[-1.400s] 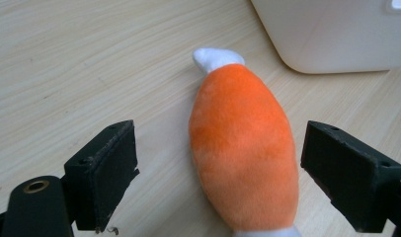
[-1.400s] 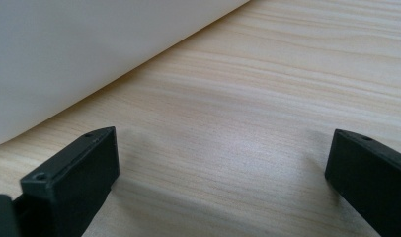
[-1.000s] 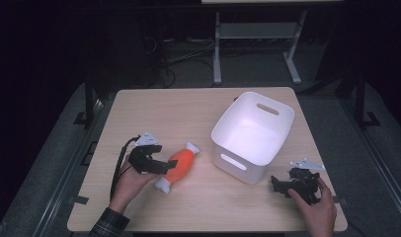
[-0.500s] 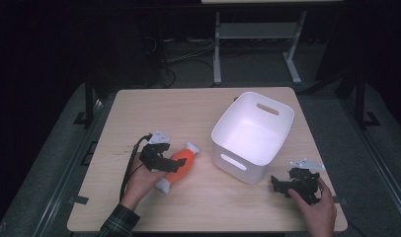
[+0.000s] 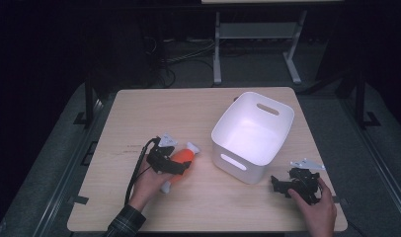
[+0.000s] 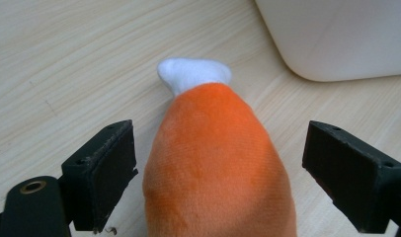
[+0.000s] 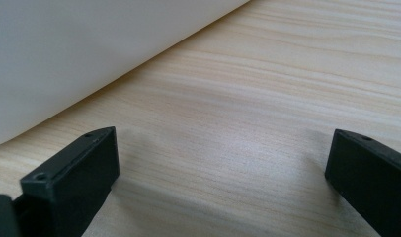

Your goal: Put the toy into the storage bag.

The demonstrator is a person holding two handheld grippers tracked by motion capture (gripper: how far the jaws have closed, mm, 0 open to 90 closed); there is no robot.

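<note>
**Left gripper closed in over the plush drumstick**

The left gripper (image 5: 175, 160) sat over the orange plush drumstick with a white bone end (image 5: 182, 159) on the pale wooden table (image 5: 154, 113). In the left gripper view, its 2 black jaws stood wide apart with the toy's orange body (image 6: 216, 163) between them, a gap showing on each side, so neither pad touched the fabric. The white tip pointed away from the gripper, toward the rounded corner of the white plastic bin with handle slots (image 6: 337, 34) just beyond it.

Compared with the picture from 1 second before, the left hand (image 5: 148, 183) had travelled rightward along the table. Back then the gripper lay just left of the toy; half a second later it had reached the toy's lower end, and in this moment it covered most of the orange body in the high view, leaving the far end and a bit of the near white end showing. The toy itself lay at the same spot and the same slant, left of the bin (image 5: 253, 136).

The right gripper (image 5: 290, 183) rested near the table's right front corner, beside the bin, in the same place as in both earlier pictures. Its 2 jaws were spread with bare tabletop between them, and the bin's wall (image 7: 90, 54) rose close ahead.
</note>
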